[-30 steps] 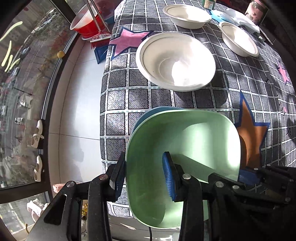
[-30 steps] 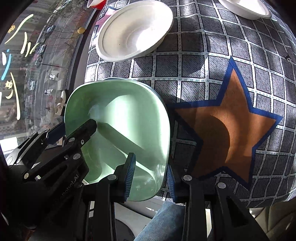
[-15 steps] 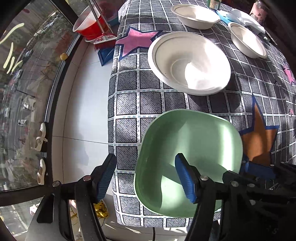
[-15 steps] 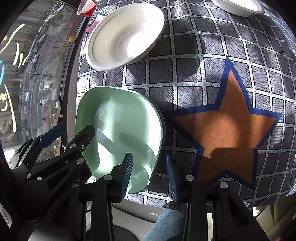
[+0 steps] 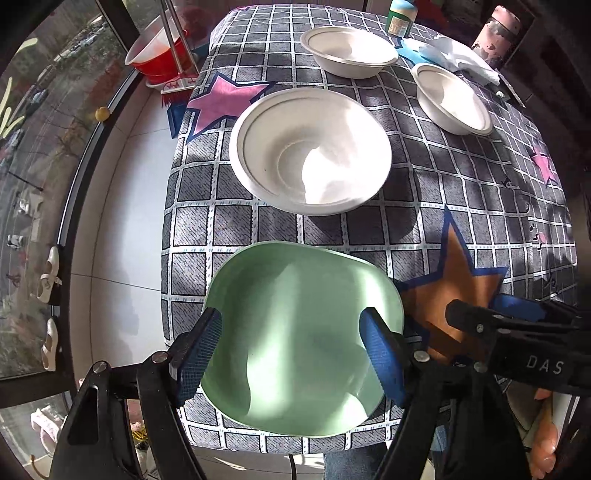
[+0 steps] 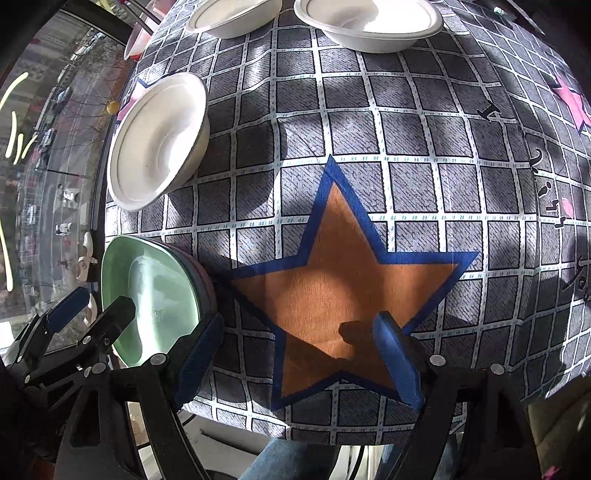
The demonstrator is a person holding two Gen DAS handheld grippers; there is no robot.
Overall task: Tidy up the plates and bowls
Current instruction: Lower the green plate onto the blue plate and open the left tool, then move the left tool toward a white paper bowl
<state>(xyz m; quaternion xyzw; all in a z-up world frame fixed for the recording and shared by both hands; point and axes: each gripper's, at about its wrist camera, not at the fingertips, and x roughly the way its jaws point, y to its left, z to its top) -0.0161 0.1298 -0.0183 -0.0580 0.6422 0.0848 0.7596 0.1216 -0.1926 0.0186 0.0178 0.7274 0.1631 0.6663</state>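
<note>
A green square plate point(image 5: 303, 332) lies on top of a stack at the near left corner of the table; the right wrist view shows it point(image 6: 155, 291) with darker plates under it. My left gripper point(image 5: 291, 350) is open above the plate, fingers apart and touching nothing. My right gripper point(image 6: 295, 358) is open and empty over the orange star, to the right of the stack. A large white bowl point(image 5: 310, 151) sits behind the stack. Two smaller white bowls point(image 5: 347, 51) point(image 5: 450, 98) stand at the far side.
The checked tablecloth point(image 5: 480, 192) has an orange star point(image 6: 343, 280) and a pink star point(image 5: 225, 99). A bottle point(image 5: 400, 16) and white cloth point(image 5: 461, 55) are at the far edge. A red basin point(image 5: 159, 51) stands on the floor to the left.
Both grippers let go of the green plate, opened wide and pulled back. The plate now rests on the stack. The right gripper moved right over the orange star.
</note>
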